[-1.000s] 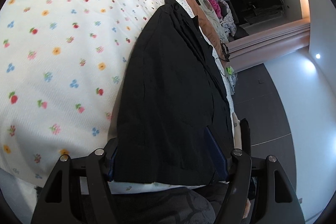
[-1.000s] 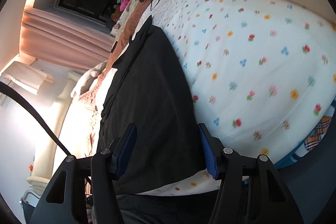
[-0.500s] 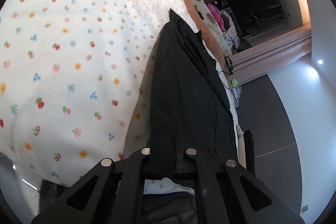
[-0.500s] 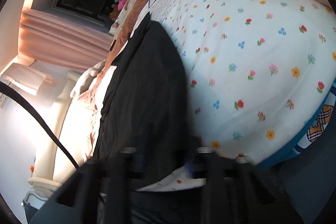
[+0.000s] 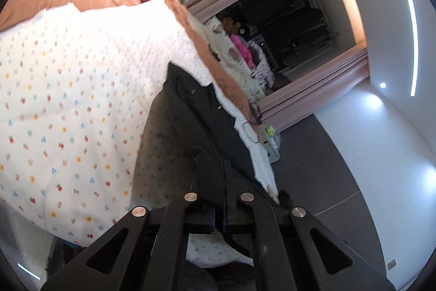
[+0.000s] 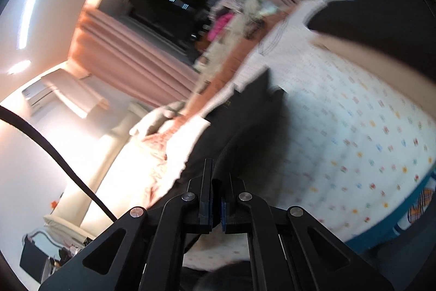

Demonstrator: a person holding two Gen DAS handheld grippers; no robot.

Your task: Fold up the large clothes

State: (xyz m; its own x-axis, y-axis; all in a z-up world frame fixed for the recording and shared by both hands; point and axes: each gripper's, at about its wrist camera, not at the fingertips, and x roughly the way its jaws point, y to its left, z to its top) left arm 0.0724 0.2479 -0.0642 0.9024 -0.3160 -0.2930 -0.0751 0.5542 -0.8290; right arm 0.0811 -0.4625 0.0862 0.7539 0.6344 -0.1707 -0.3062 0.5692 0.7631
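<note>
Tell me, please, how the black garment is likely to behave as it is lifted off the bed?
Probably floppy: the black garment drapes and creases from both tongs. It looks fairly light, and its far end will likely drag over the floral bedspread.

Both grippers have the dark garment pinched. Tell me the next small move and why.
Probably carry the near hem forward toward the collar end. The left gripper and right gripper each have jaws closed on the black garment, whose near edge is lifted off the floral bedspread while its far end lies flat, which suits folding it in half.
</note>
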